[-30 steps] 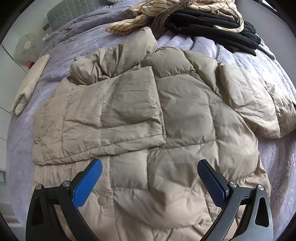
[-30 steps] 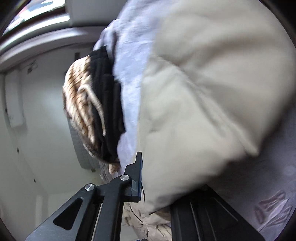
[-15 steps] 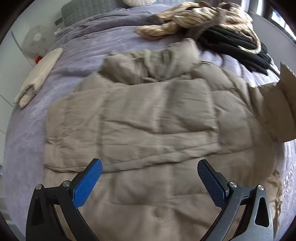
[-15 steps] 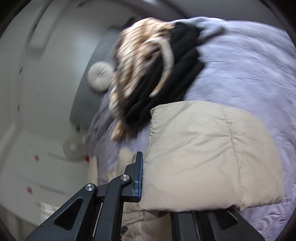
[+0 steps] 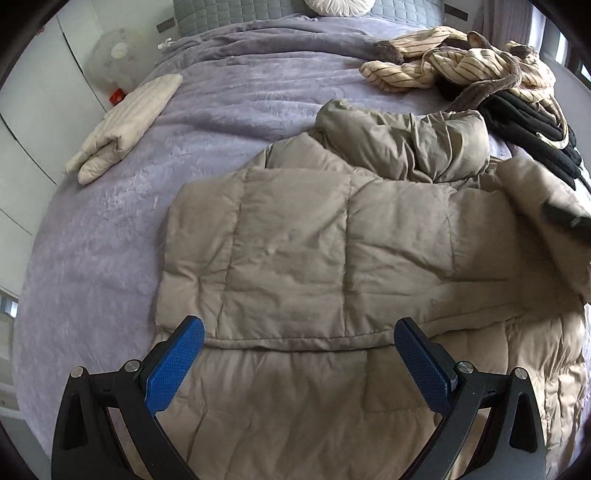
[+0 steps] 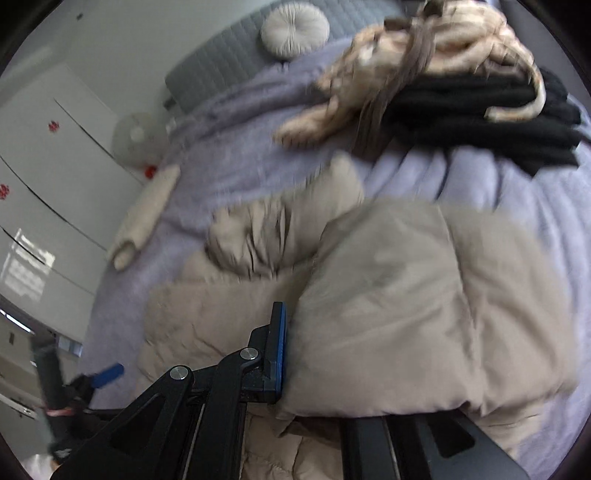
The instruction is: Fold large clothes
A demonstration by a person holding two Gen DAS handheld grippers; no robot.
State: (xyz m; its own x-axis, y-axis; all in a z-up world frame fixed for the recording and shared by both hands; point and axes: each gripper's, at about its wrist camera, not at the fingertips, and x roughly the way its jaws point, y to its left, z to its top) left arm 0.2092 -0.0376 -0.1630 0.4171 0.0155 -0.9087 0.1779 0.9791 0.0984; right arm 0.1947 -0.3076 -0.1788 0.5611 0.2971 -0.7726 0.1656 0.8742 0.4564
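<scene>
A large beige puffer jacket (image 5: 314, 258) lies spread on the purple bed (image 5: 110, 258), its left sleeve folded across the body and its hood bunched at the far end. My left gripper (image 5: 295, 350) is open and empty, hovering over the jacket's lower part. My right gripper (image 6: 317, 369) is shut on the jacket's right sleeve (image 6: 424, 314) and holds it lifted over the jacket body (image 6: 207, 317). The right gripper also shows at the right edge of the left wrist view (image 5: 569, 221).
A striped cream garment (image 5: 461, 66) and black clothes (image 5: 532, 129) are piled at the bed's far right. A folded cream item (image 5: 125, 122) lies at the far left. A grey headboard (image 6: 221, 62) with a round cushion (image 6: 295, 31) and white cabinets (image 6: 44, 177) stand behind.
My right gripper has carried the right sleeve up and leftward over the jacket body. My left gripper has shifted, so the jacket sits further right in its view; it stays open.
</scene>
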